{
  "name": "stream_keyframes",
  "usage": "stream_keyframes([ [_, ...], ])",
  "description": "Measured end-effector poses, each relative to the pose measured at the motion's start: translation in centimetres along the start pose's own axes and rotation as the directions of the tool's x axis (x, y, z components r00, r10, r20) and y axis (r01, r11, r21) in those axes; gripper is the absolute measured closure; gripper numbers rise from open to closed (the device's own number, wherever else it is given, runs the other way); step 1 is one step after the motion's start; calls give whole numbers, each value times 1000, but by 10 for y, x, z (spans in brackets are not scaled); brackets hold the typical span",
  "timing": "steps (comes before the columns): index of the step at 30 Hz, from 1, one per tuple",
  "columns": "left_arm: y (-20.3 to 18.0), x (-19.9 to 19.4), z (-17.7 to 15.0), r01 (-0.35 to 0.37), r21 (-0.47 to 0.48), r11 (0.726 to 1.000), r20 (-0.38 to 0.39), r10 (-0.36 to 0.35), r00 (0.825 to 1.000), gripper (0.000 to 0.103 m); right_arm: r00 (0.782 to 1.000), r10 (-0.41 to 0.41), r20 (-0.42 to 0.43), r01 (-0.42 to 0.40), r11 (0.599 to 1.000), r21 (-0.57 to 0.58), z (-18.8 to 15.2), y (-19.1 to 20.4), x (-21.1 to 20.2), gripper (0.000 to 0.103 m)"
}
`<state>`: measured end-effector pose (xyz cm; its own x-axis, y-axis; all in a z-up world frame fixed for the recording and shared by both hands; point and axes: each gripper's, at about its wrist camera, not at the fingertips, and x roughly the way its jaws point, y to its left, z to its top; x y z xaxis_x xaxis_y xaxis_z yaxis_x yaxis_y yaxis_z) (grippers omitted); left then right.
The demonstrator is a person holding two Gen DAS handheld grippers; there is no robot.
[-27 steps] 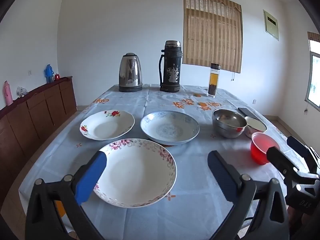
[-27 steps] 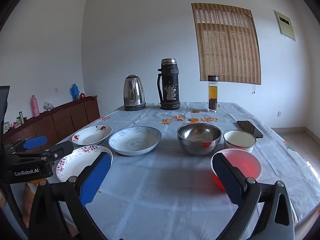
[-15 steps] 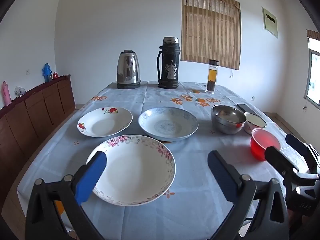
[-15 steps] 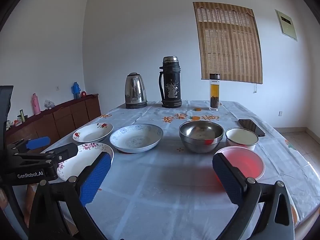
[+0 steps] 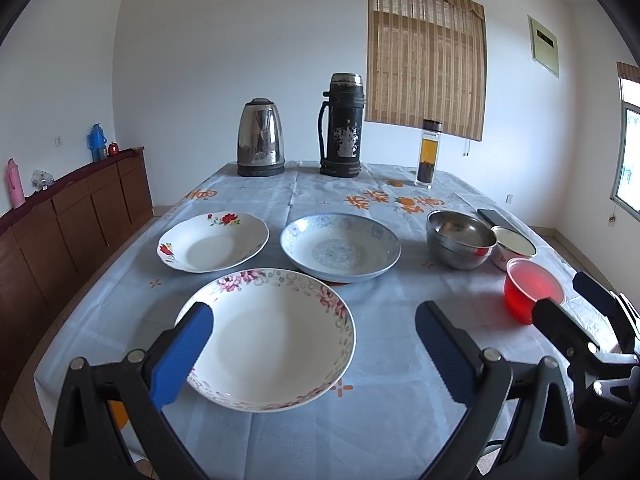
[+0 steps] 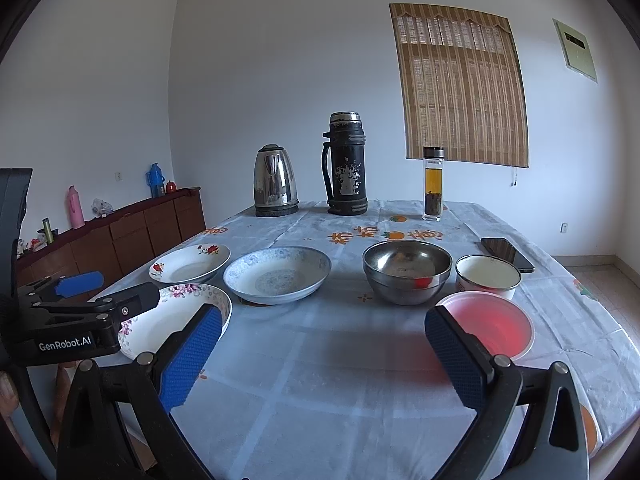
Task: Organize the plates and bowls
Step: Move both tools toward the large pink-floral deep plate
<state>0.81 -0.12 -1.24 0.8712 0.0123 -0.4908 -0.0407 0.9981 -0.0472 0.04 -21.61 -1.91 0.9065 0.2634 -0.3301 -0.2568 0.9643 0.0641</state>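
Three plates lie on the table: a pink-flowered plate [image 5: 272,340] nearest, a red-flowered plate [image 5: 213,241] behind it at left, and a blue-patterned plate [image 5: 340,247] in the middle. To the right stand a steel bowl [image 5: 460,239], a white enamel bowl [image 5: 514,243] and a red plastic bowl [image 5: 534,295]. My left gripper [image 5: 314,354] is open and empty, above the near rim of the pink-flowered plate. My right gripper [image 6: 322,358] is open and empty, hovering over bare cloth with the red bowl [image 6: 486,326] by its right finger.
A steel kettle [image 5: 260,138], a black thermos [image 5: 342,126] and a tea bottle [image 5: 428,154] stand at the table's far end. A phone [image 6: 506,254] lies at the right. A wooden sideboard [image 5: 72,216] runs along the left wall.
Both grippers have risen slightly and tilted, so the table sits a little lower in both views. Nothing on the table has moved.
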Motion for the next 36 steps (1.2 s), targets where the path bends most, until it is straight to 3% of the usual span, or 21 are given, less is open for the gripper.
stream_keyframes([
  [36,7,-1,3,-21,-20,1000,6,21,1000,0,997,70,-6,-70,997,45,0,0,2,1],
])
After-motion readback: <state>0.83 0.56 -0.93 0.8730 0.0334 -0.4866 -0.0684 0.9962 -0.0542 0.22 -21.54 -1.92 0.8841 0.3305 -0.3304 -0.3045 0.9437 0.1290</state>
